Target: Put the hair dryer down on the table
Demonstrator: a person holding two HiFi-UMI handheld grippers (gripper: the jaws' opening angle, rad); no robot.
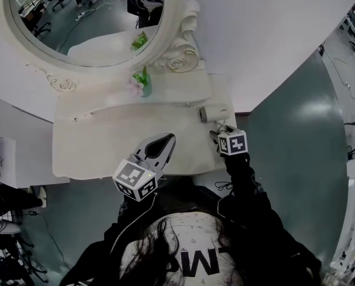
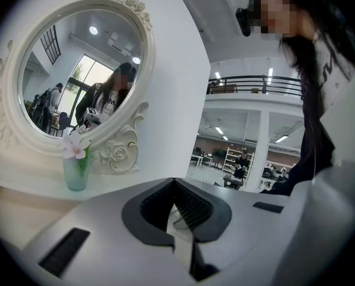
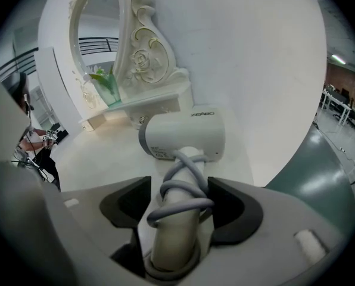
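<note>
Hair dryer [image 3: 186, 136] is looking like it's resting on the table [image 1: 94, 142], at its 3 o'clock end. The barrel is sitting at 12 o'clock from the right gripper [image 3: 177, 204]. Right jaws are standing wide with the cord-wrapped handle between them; the left pad is clear and the right pad is maybe brushing the cord, so no real grip. Left gripper [image 2: 176, 210] is hovering closed and empty. Judging the dryer rigid, smooth plastic, lightish and barrel-heavy; best held at the handle, where the cord wraps are adding grip.

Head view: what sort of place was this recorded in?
Likely a staged dressing-table corner inside a large open workspace: ornate white mirror, white vanity table, and shelving in the hall behind.
</note>
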